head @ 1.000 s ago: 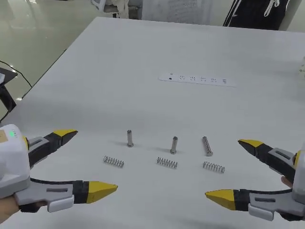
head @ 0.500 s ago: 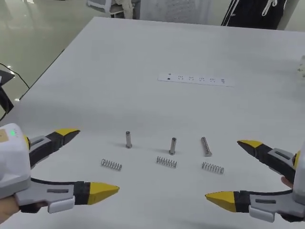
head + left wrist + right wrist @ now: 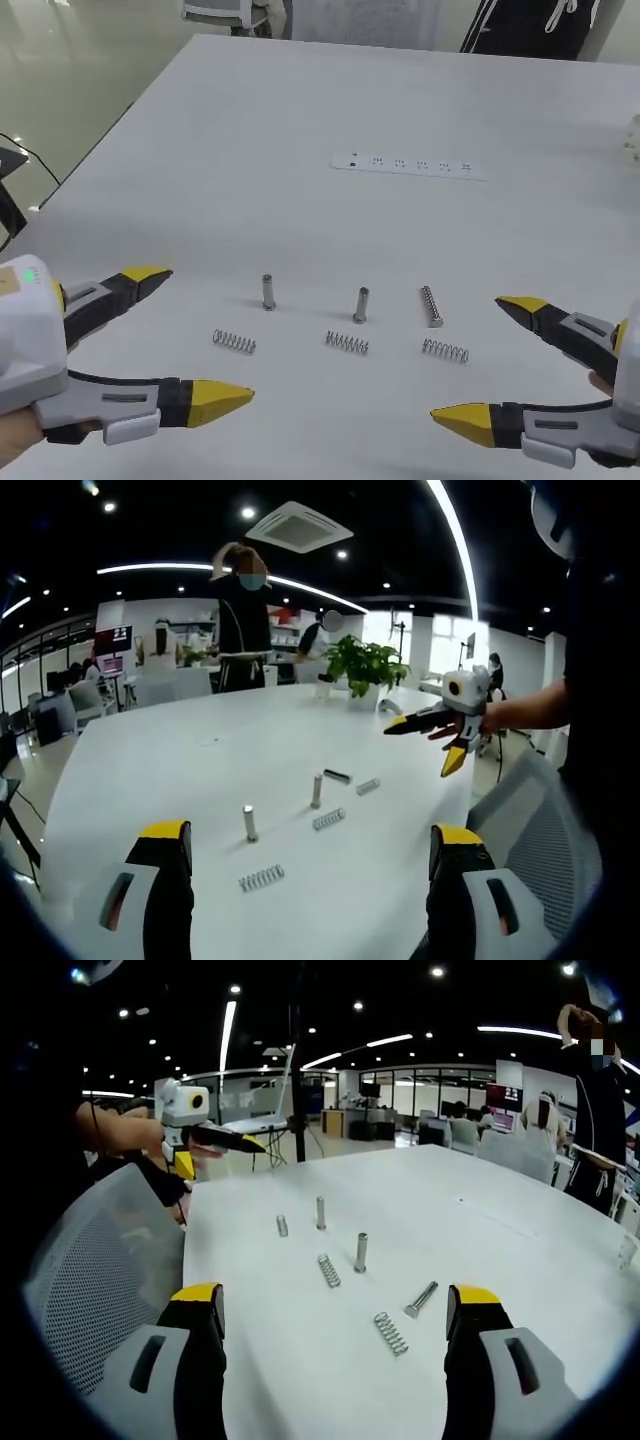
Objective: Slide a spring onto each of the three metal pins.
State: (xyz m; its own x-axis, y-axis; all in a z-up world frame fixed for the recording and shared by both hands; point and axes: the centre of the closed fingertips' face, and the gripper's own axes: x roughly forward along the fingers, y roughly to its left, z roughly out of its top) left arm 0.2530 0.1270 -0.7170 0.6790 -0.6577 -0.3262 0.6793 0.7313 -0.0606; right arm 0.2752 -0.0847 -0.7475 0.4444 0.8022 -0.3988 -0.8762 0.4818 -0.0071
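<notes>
Nothing moved since prev frame: L gripper & R gripper both spread wide, springs lying by pins.

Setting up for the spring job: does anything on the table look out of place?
Yes. In the head view, the right pin lies flat on its side, while the middle pin and left pin stand upright. Nothing else stands out.

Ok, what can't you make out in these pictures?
Power strip: head view, markings too small to read.
Right pin: head view, too small to tell smooth from ribbed.
Left spring: head view, coils too fine to count.
</notes>
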